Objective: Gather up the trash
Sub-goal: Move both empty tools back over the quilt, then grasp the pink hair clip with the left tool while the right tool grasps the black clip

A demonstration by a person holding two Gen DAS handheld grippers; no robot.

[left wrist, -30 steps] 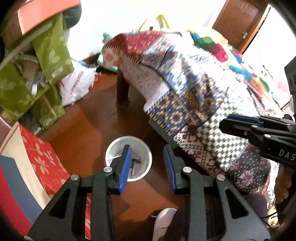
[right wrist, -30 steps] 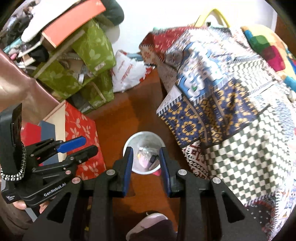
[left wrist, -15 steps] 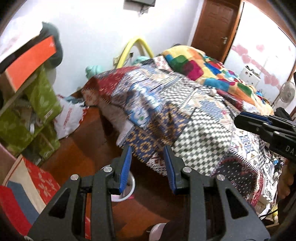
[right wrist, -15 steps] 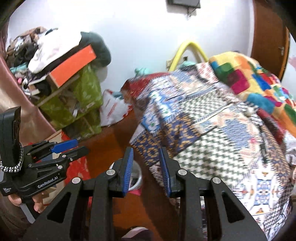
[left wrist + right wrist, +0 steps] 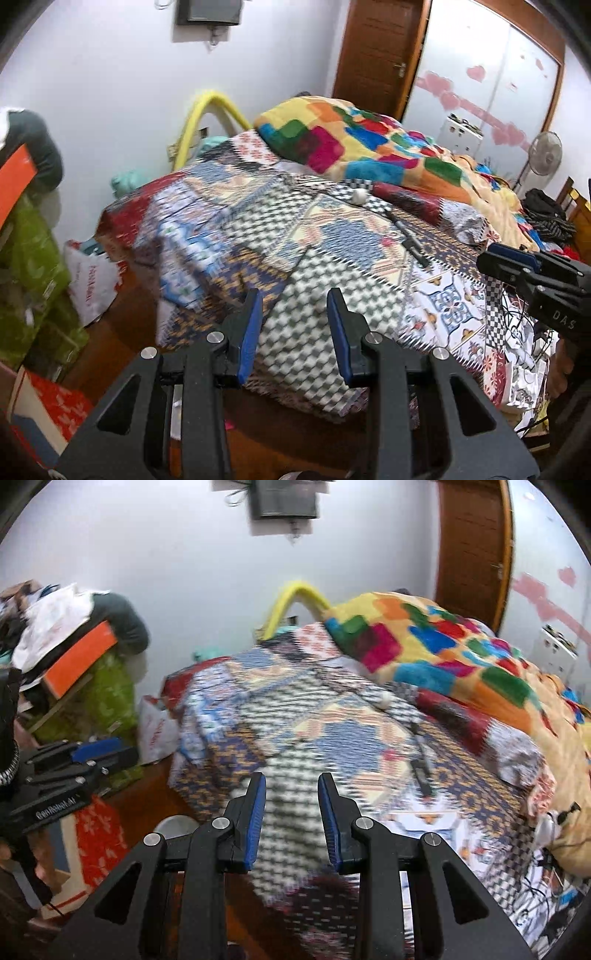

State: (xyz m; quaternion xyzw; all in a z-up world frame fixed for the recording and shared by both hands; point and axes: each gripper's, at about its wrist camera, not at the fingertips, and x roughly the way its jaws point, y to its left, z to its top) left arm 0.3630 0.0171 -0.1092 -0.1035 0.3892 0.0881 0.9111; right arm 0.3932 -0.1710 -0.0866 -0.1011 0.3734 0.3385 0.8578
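Both the left tongs (image 5: pixel 294 334) and the right tongs (image 5: pixel 291 821) stand spread with nothing between their blue pads, pointing over the foot edge of the bed (image 5: pixel 332 236). On the patchwork cover, a small white crumpled ball (image 5: pixel 358 196) lies near the colourful blanket (image 5: pixel 369 147), toward the middle of the bed. A dark pen-like thing (image 5: pixel 410 240) lies closer to the bed's right edge.

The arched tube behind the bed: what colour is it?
Yellow; the arched tube shows best in the left wrist view.
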